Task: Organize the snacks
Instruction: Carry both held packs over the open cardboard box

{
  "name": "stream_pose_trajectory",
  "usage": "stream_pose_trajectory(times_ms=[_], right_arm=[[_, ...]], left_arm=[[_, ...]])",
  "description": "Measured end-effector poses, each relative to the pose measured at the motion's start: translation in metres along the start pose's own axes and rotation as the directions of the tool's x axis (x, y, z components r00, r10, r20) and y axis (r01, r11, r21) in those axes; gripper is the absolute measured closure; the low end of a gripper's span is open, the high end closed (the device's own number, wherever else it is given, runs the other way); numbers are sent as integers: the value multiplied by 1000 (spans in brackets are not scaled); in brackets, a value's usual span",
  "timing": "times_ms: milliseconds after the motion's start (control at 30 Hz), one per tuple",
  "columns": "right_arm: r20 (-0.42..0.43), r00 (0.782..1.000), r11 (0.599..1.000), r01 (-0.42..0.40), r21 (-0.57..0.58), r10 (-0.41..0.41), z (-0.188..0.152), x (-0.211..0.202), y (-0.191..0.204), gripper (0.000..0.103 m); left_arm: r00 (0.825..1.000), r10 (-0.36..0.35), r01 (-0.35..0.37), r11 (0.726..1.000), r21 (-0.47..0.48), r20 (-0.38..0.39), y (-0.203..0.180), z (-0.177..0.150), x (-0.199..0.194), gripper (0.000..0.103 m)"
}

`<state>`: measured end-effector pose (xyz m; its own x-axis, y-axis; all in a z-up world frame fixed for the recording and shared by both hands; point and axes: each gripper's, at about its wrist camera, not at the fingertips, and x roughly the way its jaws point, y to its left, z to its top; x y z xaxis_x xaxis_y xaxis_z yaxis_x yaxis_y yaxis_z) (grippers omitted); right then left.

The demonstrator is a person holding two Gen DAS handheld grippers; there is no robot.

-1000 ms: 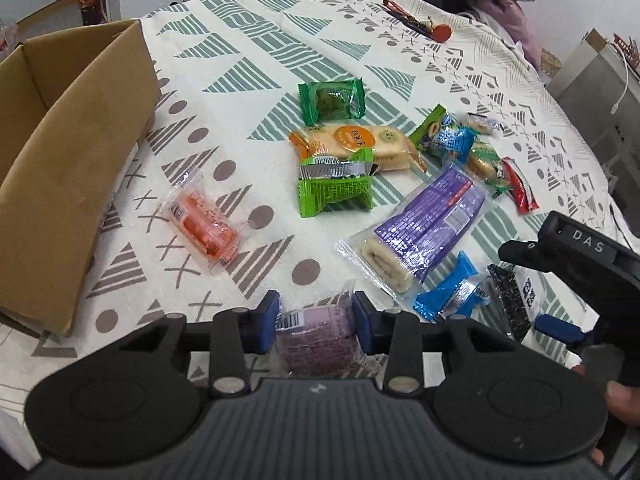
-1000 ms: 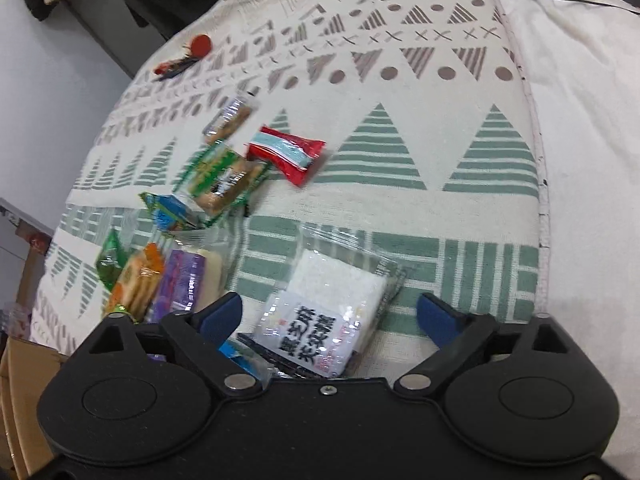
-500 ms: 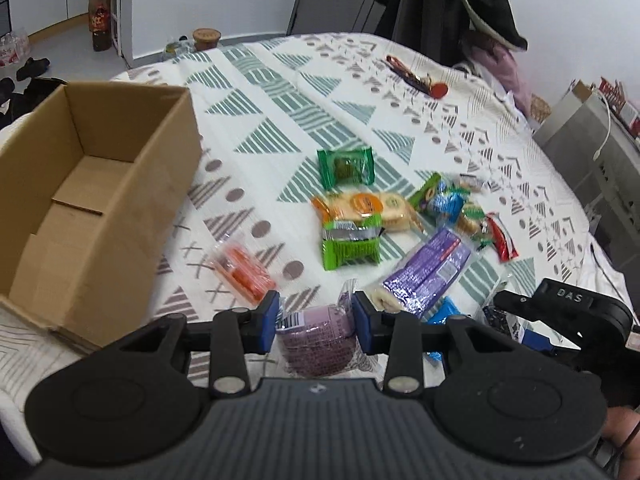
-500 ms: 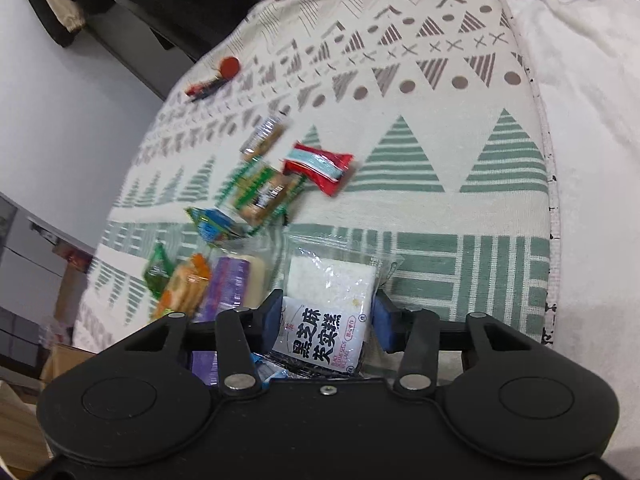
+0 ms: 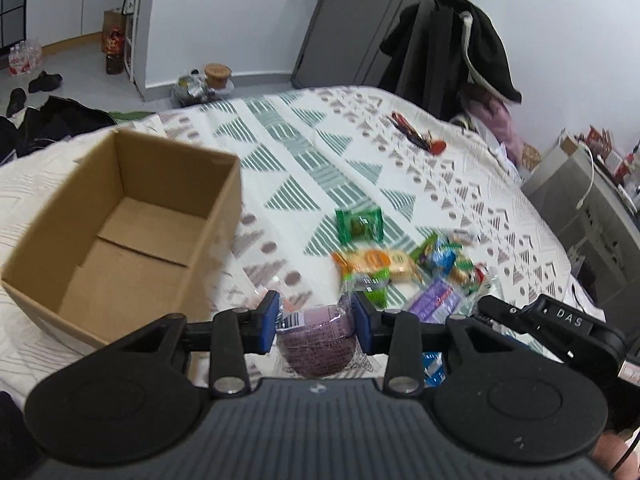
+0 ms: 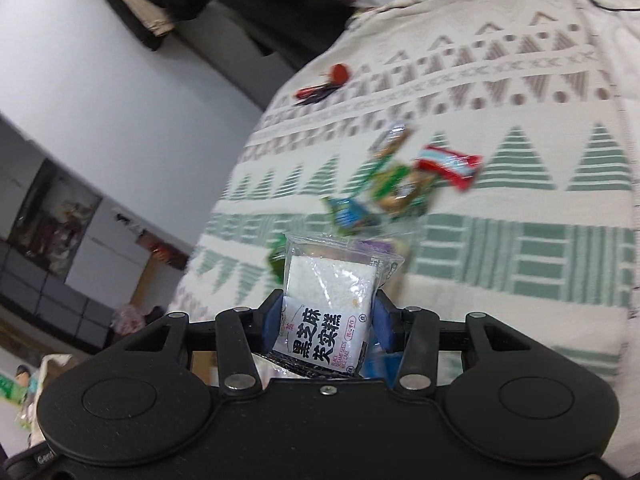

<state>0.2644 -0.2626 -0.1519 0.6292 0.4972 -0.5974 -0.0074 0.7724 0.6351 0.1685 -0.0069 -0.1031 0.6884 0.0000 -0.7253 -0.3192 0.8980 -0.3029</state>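
Now both grippers stand higher than a second ago, and each carries a packet clear of the cloth. We note the left gripper [image 5: 315, 322] clamped on a purple cake [image 5: 316, 340], which lay on the cloth in the earliest frame. The right gripper [image 6: 325, 326] was spread wide around the sesame cake [image 6: 328, 312] then; its blue pads now press that packet's sides and hold it upright above the heap. In the left view the right gripper [image 5: 552, 328] shows at the right edge, its grip hidden there. The scene behind both has shifted, with more room and wall in view, and the picture is blurred by motion.

We find the box [image 5: 120, 232] open at the top, left of the left gripper on the bedcover [image 5: 360, 152]. Its floor shows only bare flaps; no snack lies inside.

The remaining snacks lie in a heap [image 5: 400, 264] right of the box and well apart from it. We make out a green packet [image 5: 359, 224] at the far side, an orange biscuit pack [image 5: 376, 262] nearer, and a purple bar [image 5: 434, 300] beside the left gripper. From the right view a red wrapper [image 6: 448, 166] lies at the heap's far right. A red-tipped item [image 5: 420, 136] rests farther up the cover, apart from all else. A dark coat [image 5: 460, 48] hangs beyond the bed.
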Motion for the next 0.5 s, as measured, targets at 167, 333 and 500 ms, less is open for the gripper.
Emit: stream_pose_trajectory(times_ms=[167,333,500], right_arm=[[4,996,995,-90,-53,90,-11,3,35,58],[-13,988,983,-153,-98,153,-21,11,64,58],[-32,984,975,-180,-134,177,-32,22,88,58]], left_arm=[[999,20,-19,1000,-22,45,17,13,-16,65],[996,39,-35,998,-45,81,36,25,-28,65],[993,65,-57,995,-79,100,56,34,-32,65]])
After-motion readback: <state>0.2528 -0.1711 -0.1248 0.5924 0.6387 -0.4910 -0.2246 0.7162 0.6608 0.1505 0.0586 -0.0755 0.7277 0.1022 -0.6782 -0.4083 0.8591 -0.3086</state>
